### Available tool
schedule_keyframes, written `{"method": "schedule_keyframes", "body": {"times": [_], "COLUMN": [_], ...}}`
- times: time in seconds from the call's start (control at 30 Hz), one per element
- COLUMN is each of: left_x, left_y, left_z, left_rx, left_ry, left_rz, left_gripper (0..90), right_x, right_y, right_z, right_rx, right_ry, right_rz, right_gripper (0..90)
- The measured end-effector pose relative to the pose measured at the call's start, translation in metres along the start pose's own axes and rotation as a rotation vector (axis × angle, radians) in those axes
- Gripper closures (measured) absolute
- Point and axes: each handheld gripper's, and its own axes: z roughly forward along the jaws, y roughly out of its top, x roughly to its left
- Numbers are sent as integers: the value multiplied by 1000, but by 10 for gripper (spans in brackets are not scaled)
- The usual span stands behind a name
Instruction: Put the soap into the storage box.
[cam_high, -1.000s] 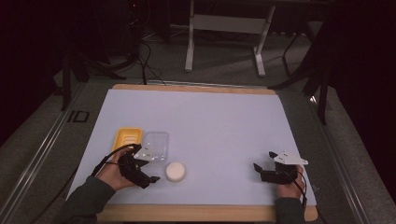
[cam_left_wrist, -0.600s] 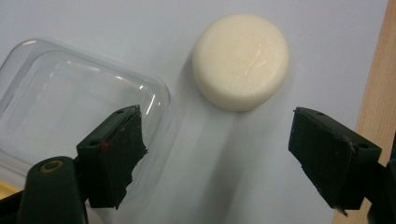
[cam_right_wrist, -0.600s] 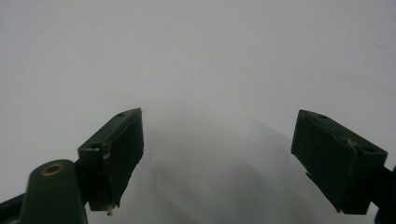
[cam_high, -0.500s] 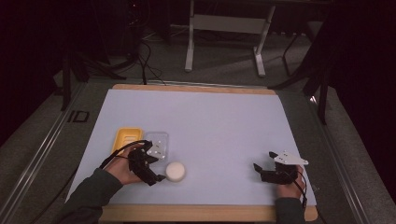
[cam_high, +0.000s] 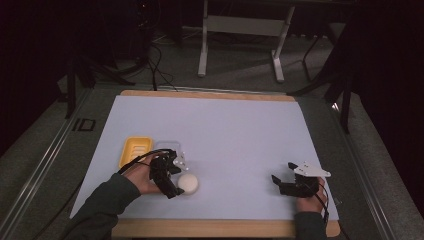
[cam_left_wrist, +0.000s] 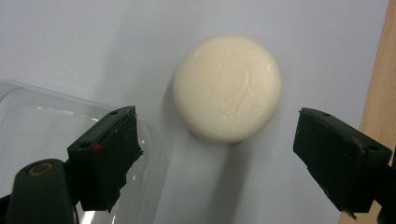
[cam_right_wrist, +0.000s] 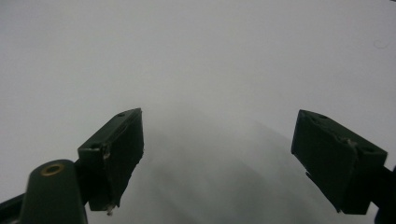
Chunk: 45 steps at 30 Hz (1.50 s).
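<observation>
1. The high view is dim, its surroundings near black; only the pale table (cam_high: 225, 140) catches light.
2. The left gripper view is bright and sharp.
3. The right gripper view is hazy, with soft grey shadow.

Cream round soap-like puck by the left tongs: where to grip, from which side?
Grip the cream round puck across its curved side wall, coming down from above with the left tongs, whose jaws have just been opening and already stand wider than it. It lies flat on the pale blue mat, so the rim is the likeliest hold. Keep off the clear plastic tray beside it.
</observation>
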Motion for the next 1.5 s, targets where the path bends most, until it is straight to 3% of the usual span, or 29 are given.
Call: {"method": "schedule_keyframes", "body": {"times": [0.3, 0.9, 1.5], "left_x": [2, 3, 3], "left_y": [8, 21, 27], "left_z": [11, 33, 48], "left_rx": [50, 111, 164], "left_ry": [-36, -52, -64], "left_rz": [20, 39, 65], "left_gripper": [152, 104, 138], "right_x": [0, 0, 0], "right_y": [0, 0, 0], "right_z": [0, 0, 1], "right_rx": [-1, 4, 9], "right_ry": [2, 3, 7], "right_rz": [0, -1, -4], "right_gripper": [167, 167, 167]}}
